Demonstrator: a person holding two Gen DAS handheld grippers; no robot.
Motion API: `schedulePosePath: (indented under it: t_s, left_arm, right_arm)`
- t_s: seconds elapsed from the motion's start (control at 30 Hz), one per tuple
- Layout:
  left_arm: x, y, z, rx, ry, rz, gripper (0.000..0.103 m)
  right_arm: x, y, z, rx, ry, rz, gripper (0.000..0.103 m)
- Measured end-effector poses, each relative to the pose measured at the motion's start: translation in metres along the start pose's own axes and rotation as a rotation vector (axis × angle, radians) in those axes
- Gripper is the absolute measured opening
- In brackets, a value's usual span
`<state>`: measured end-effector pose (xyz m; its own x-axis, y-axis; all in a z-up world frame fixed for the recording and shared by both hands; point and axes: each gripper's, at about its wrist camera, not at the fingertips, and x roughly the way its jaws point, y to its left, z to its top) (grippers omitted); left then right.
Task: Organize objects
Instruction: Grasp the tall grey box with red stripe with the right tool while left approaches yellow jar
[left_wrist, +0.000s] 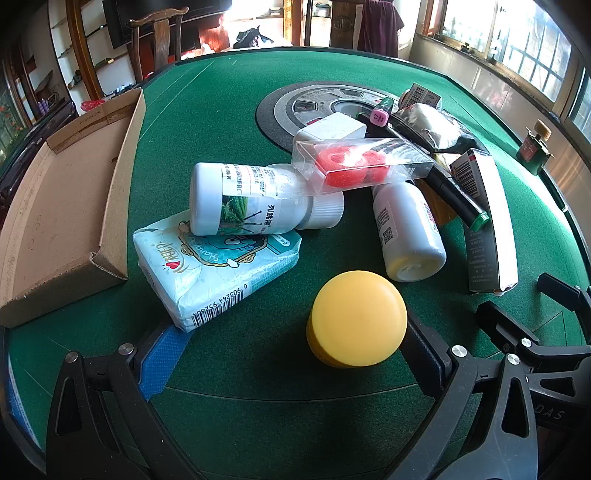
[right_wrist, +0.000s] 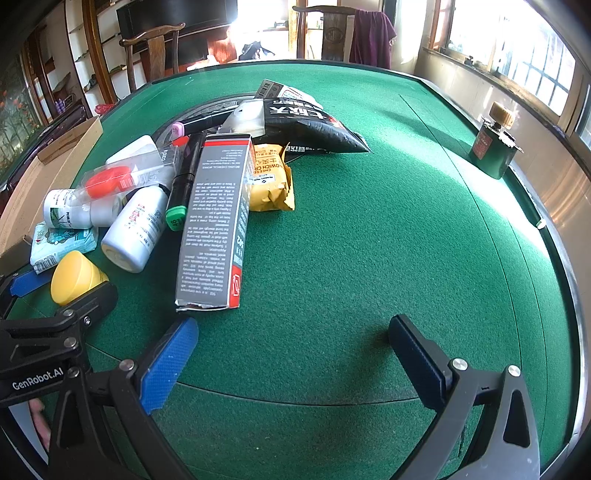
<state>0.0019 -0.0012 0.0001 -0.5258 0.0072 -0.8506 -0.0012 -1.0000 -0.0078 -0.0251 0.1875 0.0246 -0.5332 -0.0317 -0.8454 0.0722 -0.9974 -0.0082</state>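
The yellow jar (left_wrist: 356, 319) stands on the worktop (right_wrist: 369, 240) between the left gripper's (left_wrist: 291, 354) wide-open jaws, not visibly clamped. The box (left_wrist: 70, 206) to the left looks empty; the bottles (left_wrist: 258, 199), tissue pack (left_wrist: 218, 269), carton (right_wrist: 218, 225) and snack bags (right_wrist: 306, 125) lie heaped. Sorting has apparently barely begun. The right gripper (right_wrist: 291, 358) hovers, jaws wide apart, holding nothing.

a green felt table (right_wrist: 369, 240) carries a cardboard tray (left_wrist: 74, 192) along its left edge, a green tin (right_wrist: 493, 147) by the right edge, and mid-table a tissue pack (left_wrist: 218, 269), yellow-capped jar (left_wrist: 356, 319), white bottle (left_wrist: 408, 230), grey carton (right_wrist: 212, 229) and yellow cracker packet (right_wrist: 271, 177).
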Motion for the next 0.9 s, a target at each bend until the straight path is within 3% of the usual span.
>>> schedulePosePath:
  t_s: [0.1,0.27,0.3,0.37,0.4,0.5,0.6,0.67,0.73,0.9]
  left_arm:
    - [-0.002,-0.002,0.000,0.005,0.003,0.003,0.103]
    - [-0.005,0.011,-0.001,0.107,0.046,-0.085,0.103]
    - [-0.009,0.018,-0.005,0.113,0.047,-0.112,0.103]
    - [-0.018,0.031,-0.007,0.119,0.042,-0.242,0.102]
    - [-0.020,0.030,-0.007,0.137,-0.034,-0.259,0.102]
    - [-0.033,0.036,-0.013,0.123,-0.117,-0.340,0.102]
    - [-0.035,0.026,-0.008,0.214,-0.102,-0.306,0.102]
    - [-0.039,0.019,-0.006,0.249,-0.122,-0.327,0.102]
    - [-0.036,0.009,-0.004,0.301,-0.144,-0.302,0.102]
    - [-0.049,0.009,-0.014,0.306,-0.150,-0.300,0.102]
  right_arm:
    - [0.000,0.000,0.000,-0.004,-0.001,0.005,0.103]
    - [-0.001,-0.003,-0.001,-0.042,-0.001,0.031,0.103]
    - [-0.001,-0.004,-0.002,-0.059,-0.002,0.041,0.103]
    - [-0.005,-0.009,-0.005,-0.073,-0.015,0.052,0.103]
    - [-0.011,-0.013,-0.005,-0.073,-0.039,0.054,0.103]
    - [-0.031,-0.030,-0.007,-0.029,-0.120,0.095,0.103]
    - [-0.045,-0.038,-0.003,0.010,-0.148,0.142,0.103]
    - [-0.048,-0.036,0.002,0.005,-0.155,0.168,0.103]
    - [-0.046,-0.031,0.011,-0.002,-0.152,0.149,0.102]
    - [-0.037,-0.012,0.030,-0.016,-0.118,0.174,0.099]
